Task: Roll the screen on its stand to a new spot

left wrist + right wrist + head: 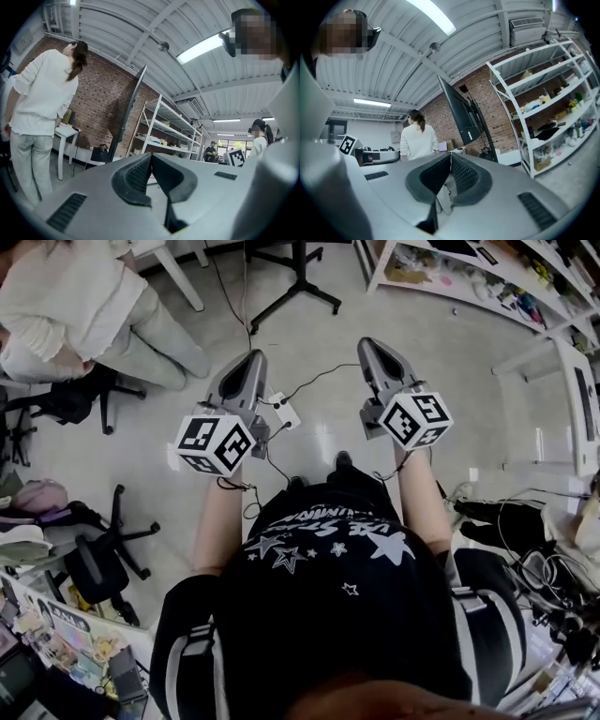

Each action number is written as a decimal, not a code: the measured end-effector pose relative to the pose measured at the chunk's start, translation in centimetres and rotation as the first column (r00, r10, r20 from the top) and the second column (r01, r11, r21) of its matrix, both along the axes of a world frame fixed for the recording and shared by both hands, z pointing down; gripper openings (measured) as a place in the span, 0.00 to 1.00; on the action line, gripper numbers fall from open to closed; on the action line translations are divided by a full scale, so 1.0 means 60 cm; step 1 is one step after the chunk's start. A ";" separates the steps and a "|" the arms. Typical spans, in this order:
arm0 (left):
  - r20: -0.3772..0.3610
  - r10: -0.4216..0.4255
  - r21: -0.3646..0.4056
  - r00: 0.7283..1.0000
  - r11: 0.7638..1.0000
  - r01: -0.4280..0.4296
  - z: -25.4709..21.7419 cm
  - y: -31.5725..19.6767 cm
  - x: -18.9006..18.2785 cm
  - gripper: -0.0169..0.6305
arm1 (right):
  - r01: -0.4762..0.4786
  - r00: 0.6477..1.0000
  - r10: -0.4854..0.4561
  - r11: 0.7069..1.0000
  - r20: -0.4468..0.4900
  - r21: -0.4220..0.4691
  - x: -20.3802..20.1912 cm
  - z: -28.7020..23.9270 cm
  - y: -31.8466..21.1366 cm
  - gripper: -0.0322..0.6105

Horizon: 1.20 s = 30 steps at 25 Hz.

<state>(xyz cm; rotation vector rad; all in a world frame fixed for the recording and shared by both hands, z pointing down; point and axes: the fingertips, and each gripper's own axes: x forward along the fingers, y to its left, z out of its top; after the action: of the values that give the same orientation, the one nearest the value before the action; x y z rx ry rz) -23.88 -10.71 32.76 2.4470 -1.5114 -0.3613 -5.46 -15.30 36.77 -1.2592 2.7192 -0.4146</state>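
The screen [129, 107] is a dark flat panel on a black stand, seen edge-on in the left gripper view in front of a brick wall. The right gripper view shows the screen [461, 112] from its back. In the head view only the stand's black legs [298, 285] show, on the floor at the top. My left gripper [251, 358] and right gripper [369, 345] are held side by side in front of me, well short of the stand. Both are shut with nothing between their jaws, and both point toward the screen.
A person in a white top [66, 306] stands at the upper left, close to the stand. White shelving [469, 277] runs along the upper right. A power strip [286, 414] and cables lie on the floor ahead. Black office chairs [94, 559] stand at the left, and a cable tangle [544, 577] at the right.
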 end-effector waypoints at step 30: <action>0.048 -0.211 0.032 0.976 0.977 0.210 -0.009 -0.276 0.098 0.04 | 0.083 0.994 -0.080 0.996 0.069 -0.040 0.175 0.047 -0.285 0.06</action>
<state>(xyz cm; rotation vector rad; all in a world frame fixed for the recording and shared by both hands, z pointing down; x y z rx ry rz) -17.98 -27.29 32.22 2.3378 -1.8052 -0.3622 5.04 -32.39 39.62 -1.1253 2.7258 -0.5174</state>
